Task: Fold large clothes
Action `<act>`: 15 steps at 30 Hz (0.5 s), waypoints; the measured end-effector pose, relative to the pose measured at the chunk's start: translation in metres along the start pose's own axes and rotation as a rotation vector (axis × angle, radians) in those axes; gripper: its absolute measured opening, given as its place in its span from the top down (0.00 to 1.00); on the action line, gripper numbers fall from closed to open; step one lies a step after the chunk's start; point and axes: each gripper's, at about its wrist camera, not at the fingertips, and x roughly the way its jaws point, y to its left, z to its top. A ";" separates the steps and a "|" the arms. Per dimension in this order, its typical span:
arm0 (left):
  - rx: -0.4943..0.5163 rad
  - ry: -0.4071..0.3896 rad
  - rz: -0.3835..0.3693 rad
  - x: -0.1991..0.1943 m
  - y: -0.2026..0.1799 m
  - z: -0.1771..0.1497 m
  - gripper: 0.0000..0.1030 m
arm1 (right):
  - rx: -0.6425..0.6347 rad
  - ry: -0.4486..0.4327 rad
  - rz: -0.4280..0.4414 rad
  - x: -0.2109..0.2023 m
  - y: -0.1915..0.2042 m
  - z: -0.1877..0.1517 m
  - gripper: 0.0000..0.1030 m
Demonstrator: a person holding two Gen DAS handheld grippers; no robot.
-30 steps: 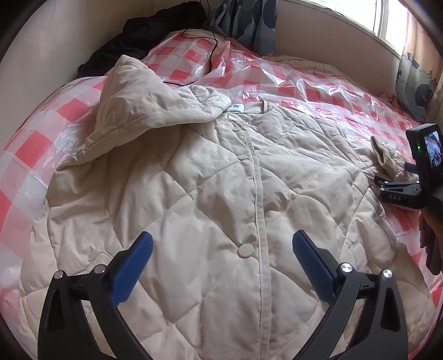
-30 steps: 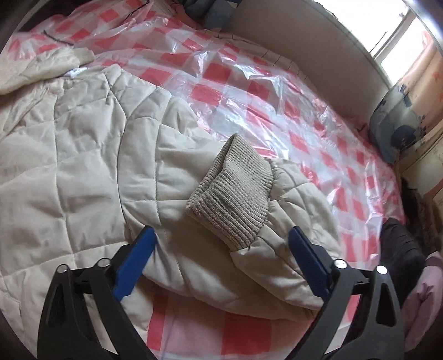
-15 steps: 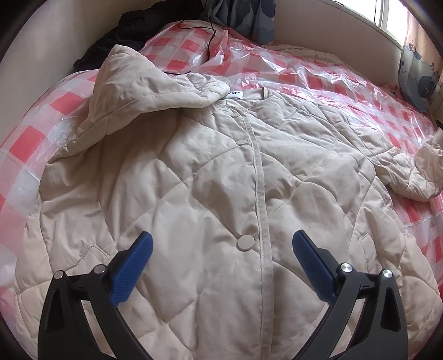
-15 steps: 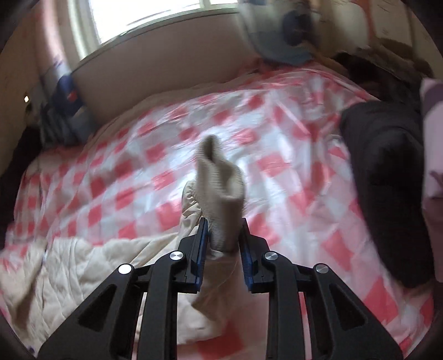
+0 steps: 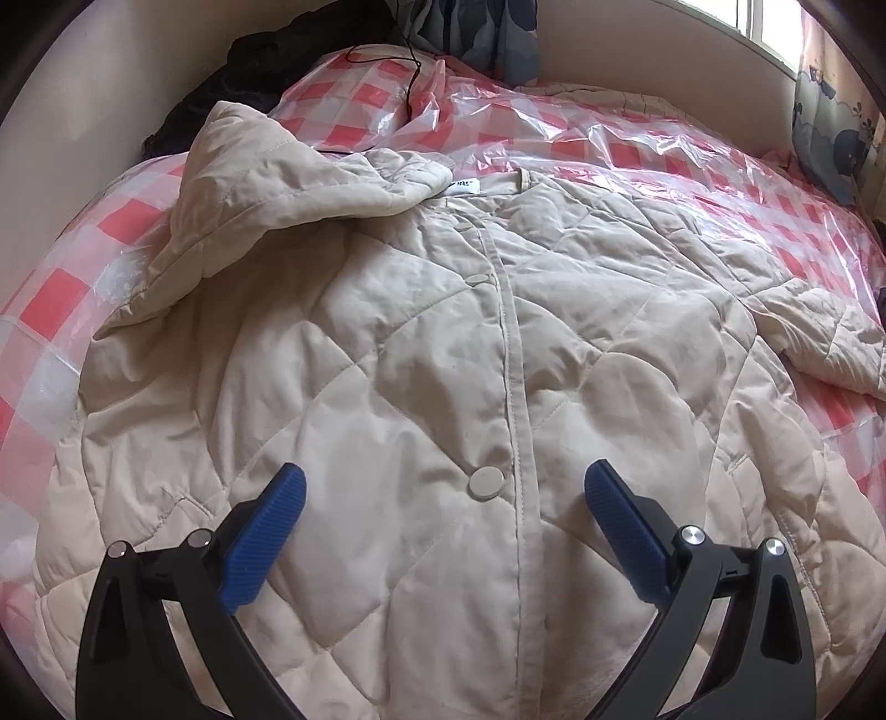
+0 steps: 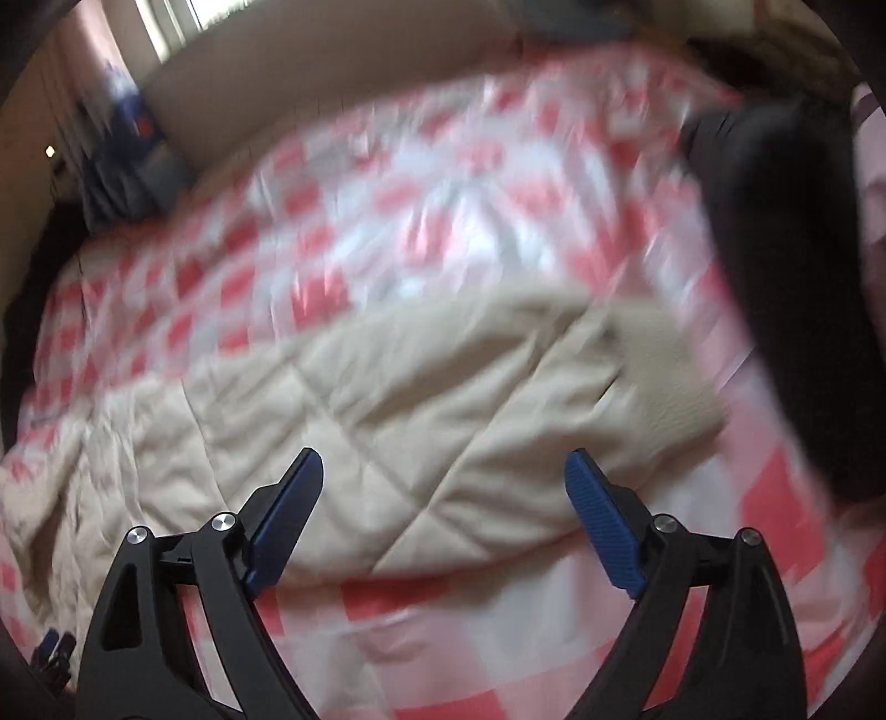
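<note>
A beige quilted jacket [image 5: 421, 354] lies front up, snapped shut, on the red-and-white checked bed [image 5: 637, 149]. Its hood [image 5: 277, 188] is flopped over at the upper left. My left gripper [image 5: 444, 471] hovers open over the jacket's lower front, with a round snap button [image 5: 486, 483] between its fingers. In the blurred right wrist view, the jacket's sleeve [image 6: 443, 399] lies stretched out on the bed, its cuff [image 6: 664, 376] to the right. My right gripper [image 6: 444, 457] hangs just above that sleeve. Its jaws are opening and nothing is between them. The same sleeve [image 5: 819, 343] reaches the right edge of the left wrist view.
Crinkled clear plastic covers the checked sheet. Dark clothes [image 5: 266, 61] and a black cable [image 5: 410, 72] lie at the bed's far left corner, next to a patterned cushion [image 5: 476, 33]. A dark garment [image 6: 786, 277] lies on the bed right of the cuff. A padded wall [image 6: 310, 72] borders the bed.
My right gripper closed on the knit cuff, swung sideways and drew the sleeve out away from the jacket body, then let go; the sleeve now lies flat. The left gripper barely moved.
</note>
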 end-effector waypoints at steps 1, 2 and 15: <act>0.012 -0.013 0.007 -0.002 -0.001 0.001 0.06 | 0.033 0.032 -0.020 0.014 0.004 -0.006 0.22; 0.026 -0.030 0.020 -0.005 -0.002 0.002 0.06 | 0.038 -0.001 -0.056 0.010 0.013 -0.013 0.22; 0.325 -0.122 0.251 0.031 -0.033 0.181 0.06 | 0.017 -0.160 0.619 -0.102 0.211 -0.162 0.07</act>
